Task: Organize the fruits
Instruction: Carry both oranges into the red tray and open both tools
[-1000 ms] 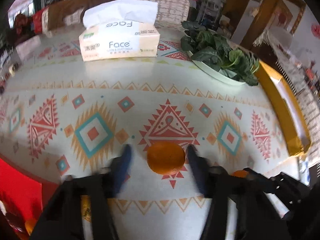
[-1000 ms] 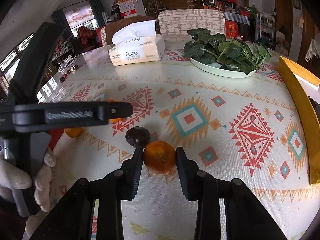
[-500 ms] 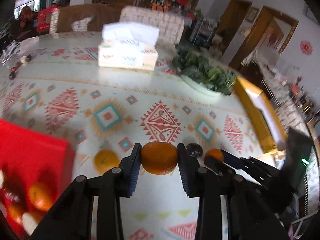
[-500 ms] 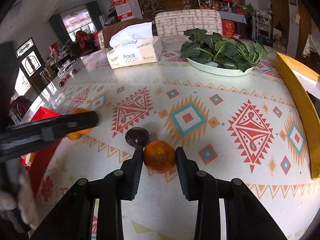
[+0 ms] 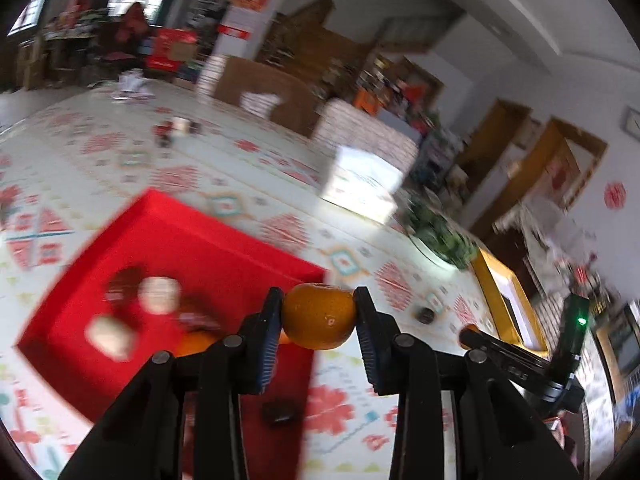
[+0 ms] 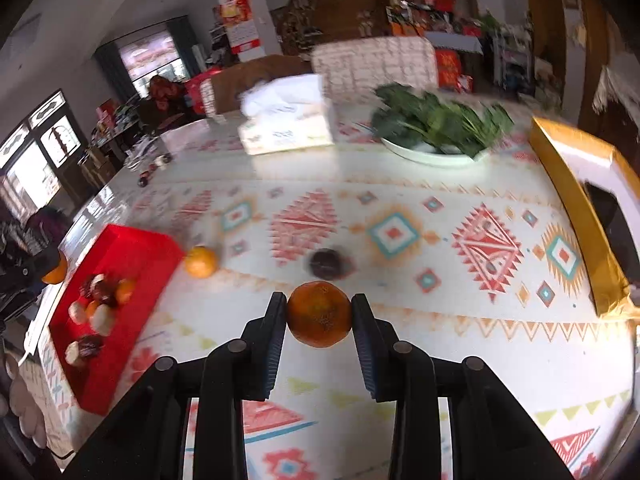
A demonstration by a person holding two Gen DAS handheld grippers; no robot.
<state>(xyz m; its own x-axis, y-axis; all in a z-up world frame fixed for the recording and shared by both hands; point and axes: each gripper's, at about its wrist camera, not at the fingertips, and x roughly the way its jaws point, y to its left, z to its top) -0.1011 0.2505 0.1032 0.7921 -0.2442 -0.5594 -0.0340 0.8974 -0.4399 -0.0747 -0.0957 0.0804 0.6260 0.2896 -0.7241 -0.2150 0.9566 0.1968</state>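
My left gripper [image 5: 318,318] is shut on an orange [image 5: 319,315] and holds it in the air over the near right edge of the red tray [image 5: 192,240]. The tray holds several fruits, pale and dark, blurred. My right gripper [image 6: 319,316] is shut on another orange [image 6: 319,314], lifted above the patterned tablecloth. In the right wrist view the red tray [image 6: 136,248] lies at the left with several fruits in it. A loose orange [image 6: 201,261] and a dark round fruit [image 6: 326,263] rest on the cloth beyond my right gripper.
A tissue box [image 6: 286,128] and a white plate of leafy greens [image 6: 436,124] stand at the far side. A yellow box [image 6: 576,200] lies along the right edge. The other gripper's body [image 5: 520,360] shows at the right of the left wrist view.
The left gripper lifted its orange and swung left over the red tray. The right gripper closed on its orange and raised it off the cloth.
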